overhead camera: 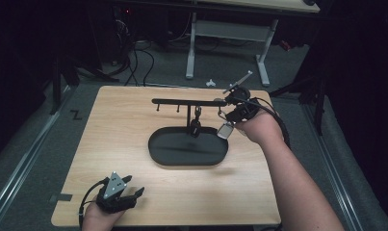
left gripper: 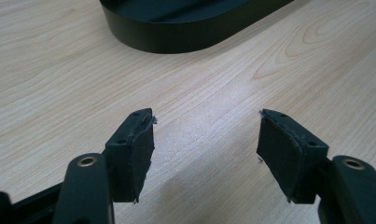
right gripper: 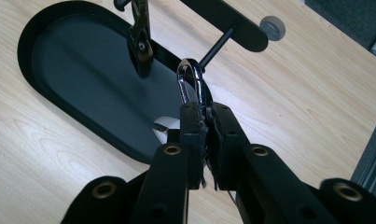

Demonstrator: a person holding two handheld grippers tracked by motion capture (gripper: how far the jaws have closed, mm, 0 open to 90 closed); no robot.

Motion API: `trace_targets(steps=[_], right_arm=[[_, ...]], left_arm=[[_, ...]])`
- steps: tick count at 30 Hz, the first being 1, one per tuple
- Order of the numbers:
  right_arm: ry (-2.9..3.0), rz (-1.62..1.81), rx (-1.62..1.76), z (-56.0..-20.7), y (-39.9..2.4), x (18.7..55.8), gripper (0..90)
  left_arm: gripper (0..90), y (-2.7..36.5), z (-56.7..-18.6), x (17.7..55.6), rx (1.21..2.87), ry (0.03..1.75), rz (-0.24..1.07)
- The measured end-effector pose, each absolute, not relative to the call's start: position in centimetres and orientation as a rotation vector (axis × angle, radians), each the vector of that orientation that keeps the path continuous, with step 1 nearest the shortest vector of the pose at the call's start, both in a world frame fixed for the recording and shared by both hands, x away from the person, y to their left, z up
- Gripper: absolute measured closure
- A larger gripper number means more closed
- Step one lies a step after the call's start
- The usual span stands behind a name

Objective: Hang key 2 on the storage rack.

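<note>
A black stand has an oval tray [overhead camera: 155,156] and a horizontal bar [overhead camera: 182,101] with small hooks under it. One dark keychain [overhead camera: 196,126] hangs from a middle hook over the tray. My right gripper [overhead camera: 230,114] is by the bar's right end, shut on a silver carabiner [right gripper: 190,81]; a pale tag [overhead camera: 225,131] dangles below it. In the right gripper view the carabiner's loop sits just under a hook peg [right gripper: 218,46] of the bar [right gripper: 227,23]. My left gripper [overhead camera: 134,195] rests open near the table's front left corner, nothing between its pads [left gripper: 134,154].
The wooden table [overhead camera: 114,125] has bare room left of and in front of the tray. A small grey disc [right gripper: 273,27] lies on the wood beyond the bar's end. White desk legs [overhead camera: 190,48] and cables stand on the floor behind the table.
</note>
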State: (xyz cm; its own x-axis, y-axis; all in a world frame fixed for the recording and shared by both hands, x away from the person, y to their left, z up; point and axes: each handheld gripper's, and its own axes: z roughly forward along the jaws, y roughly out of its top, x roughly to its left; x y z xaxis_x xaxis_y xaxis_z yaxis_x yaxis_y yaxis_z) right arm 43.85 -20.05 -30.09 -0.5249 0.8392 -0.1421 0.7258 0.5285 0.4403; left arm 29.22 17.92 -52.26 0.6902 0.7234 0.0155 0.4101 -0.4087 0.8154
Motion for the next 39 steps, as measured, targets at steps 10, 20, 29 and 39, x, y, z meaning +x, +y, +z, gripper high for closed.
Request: trace_targets(steps=[10,20,29,39], right_arm=[[2.429,0.486,1.336,-31.2,-20.1,45.2,84.9],[2.424,0.494,1.344,-31.4,-20.2,45.9,84.9],[2.412,0.514,1.36,-31.9,-20.4,46.9,84.8],[2.398,0.549,1.409,-33.1,-20.6,48.0,84.4]], left_arm=[[36.7,18.1,-52.2,29.2,2.056,0.87,0.463],[36.7,18.1,-52.3,29.2,2.057,0.872,0.463],[36.7,18.0,-52.3,29.1,2.062,0.87,0.461],[36.7,18.0,-52.3,29.0,2.06,0.872,0.463]])
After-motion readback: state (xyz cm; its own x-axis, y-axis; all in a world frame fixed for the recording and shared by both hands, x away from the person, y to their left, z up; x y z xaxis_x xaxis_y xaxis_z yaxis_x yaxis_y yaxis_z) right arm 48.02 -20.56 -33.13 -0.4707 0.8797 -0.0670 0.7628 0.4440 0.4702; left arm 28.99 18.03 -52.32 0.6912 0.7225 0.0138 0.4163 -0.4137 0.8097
